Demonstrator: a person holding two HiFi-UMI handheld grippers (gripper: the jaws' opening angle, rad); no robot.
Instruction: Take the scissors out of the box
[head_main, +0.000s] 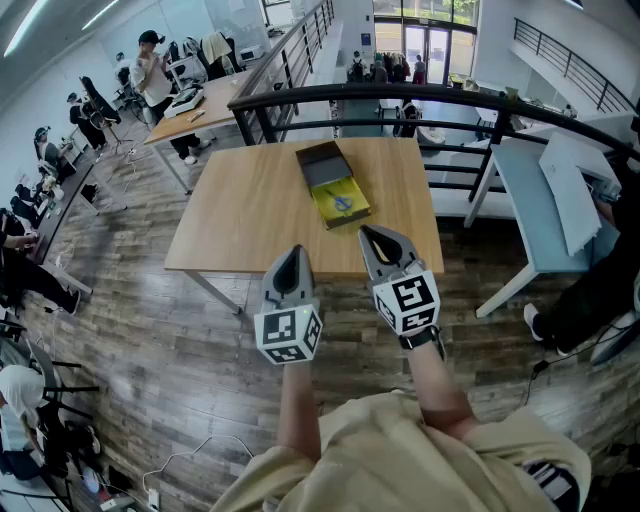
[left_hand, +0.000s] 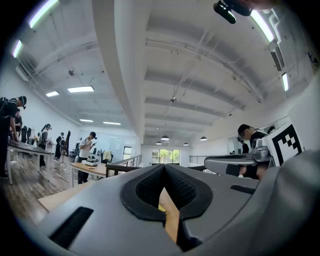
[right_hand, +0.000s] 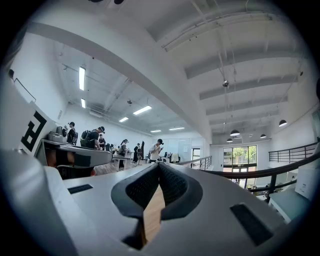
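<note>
Small blue-grey scissors (head_main: 343, 203) are seen in the open grey-and-yellow card box (head_main: 322, 160) on the wooden desk (head_main: 250, 210), not yet reached.
The fingers (left_hand: 150, 189) of the left gripper (head_main: 291, 255) and right gripper (head_main: 373, 236) are pressed together; unless spread, the scissors may be pushed, not gripped.

The left claw (head_main: 292, 256) and, at its 3 o'clock, the right claw (head_main: 372, 236) are smooth grey shells tapering to a point. Each is lined with black ribbed pads (left_hand: 148, 189) and backed by a white cube (head_main: 287, 335) printed with black square markers. A black strap (head_main: 421, 340) wraps the right wrist. The person wears a pale yellow short-sleeved shirt (head_main: 400, 455).
</note>
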